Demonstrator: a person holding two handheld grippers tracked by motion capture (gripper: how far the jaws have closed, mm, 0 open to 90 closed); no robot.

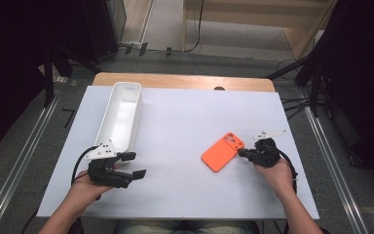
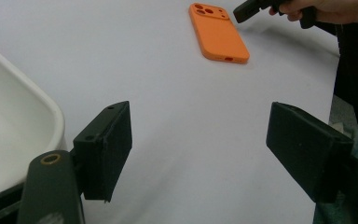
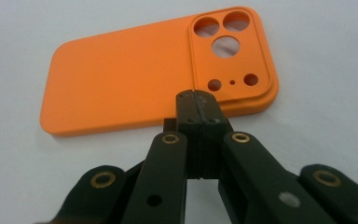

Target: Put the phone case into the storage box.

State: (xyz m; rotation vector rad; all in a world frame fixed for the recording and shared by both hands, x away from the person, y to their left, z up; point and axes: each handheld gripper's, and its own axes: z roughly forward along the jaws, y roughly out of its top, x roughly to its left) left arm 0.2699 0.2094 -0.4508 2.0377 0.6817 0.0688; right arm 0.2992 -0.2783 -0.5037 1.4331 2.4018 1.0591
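Orange phone case [image 3: 135, 79] flat on the bench [image 1: 175, 185], right gripper [image 3: 198, 100] at its edge.
The right jaws are pressed together with nothing between, tips against the case's near long edge below the camera cutouts. The left gripper [image 2: 198, 140], jaws apart and empty, sits beside the white tray [image 1: 121, 114].

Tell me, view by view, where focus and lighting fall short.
High view: even light on the white table, dark at both upper corners. Left gripper view: near black pads soft, orange phone case sharper. Right gripper view: case crisp, links at the bottom blurred.
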